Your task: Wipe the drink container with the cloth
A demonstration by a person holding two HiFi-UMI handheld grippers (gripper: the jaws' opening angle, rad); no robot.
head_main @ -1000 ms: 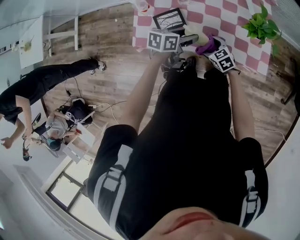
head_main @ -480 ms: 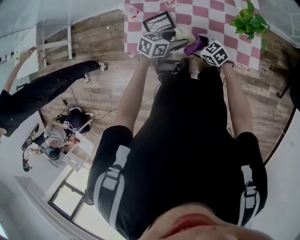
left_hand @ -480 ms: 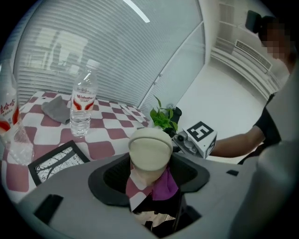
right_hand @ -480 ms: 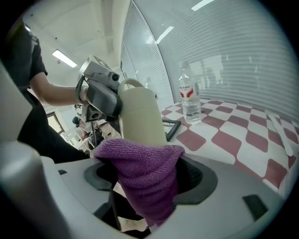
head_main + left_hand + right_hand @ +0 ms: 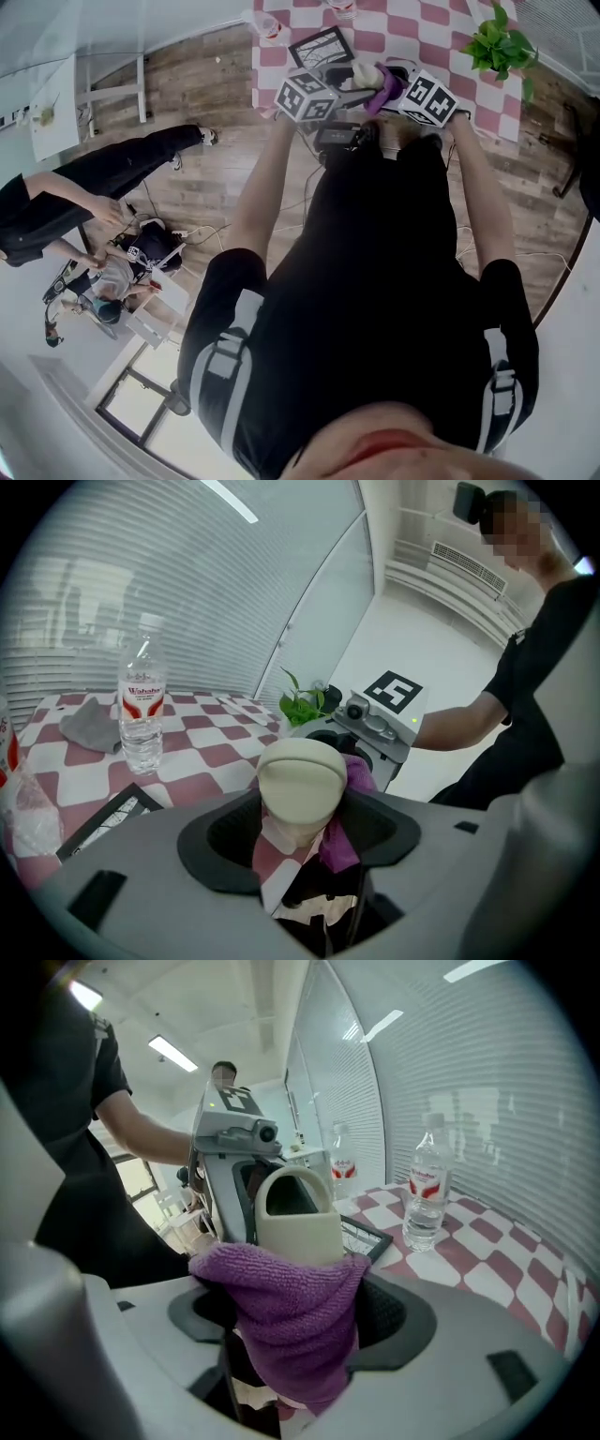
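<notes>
A cream drink container point(image 5: 300, 782) sits between the jaws of my left gripper point(image 5: 302, 829), which is shut on it. A purple cloth point(image 5: 287, 1305) is draped from my right gripper point(image 5: 292, 1335), shut on it, and presses against the container point(image 5: 298, 1215). In the head view both grippers meet over the table's near edge: left gripper point(image 5: 349, 79), right gripper point(image 5: 396, 86), with the container point(image 5: 364, 72) and cloth point(image 5: 385, 90) between them. From the left gripper view the cloth point(image 5: 354, 776) shows at the container's right side.
A red-and-white checkered table point(image 5: 441, 37) holds a water bottle point(image 5: 142, 710), a black-framed tray point(image 5: 321, 44), a grey rag point(image 5: 92, 723) and a green plant point(image 5: 495, 52). A second bottle point(image 5: 343, 1174) stands further back. People and cables occupy the wooden floor at left point(image 5: 112, 169).
Both grippers have moved up in the head view, out over the table's edge, with container and cloth still pressed together. The person at the left has shifted pose.
</notes>
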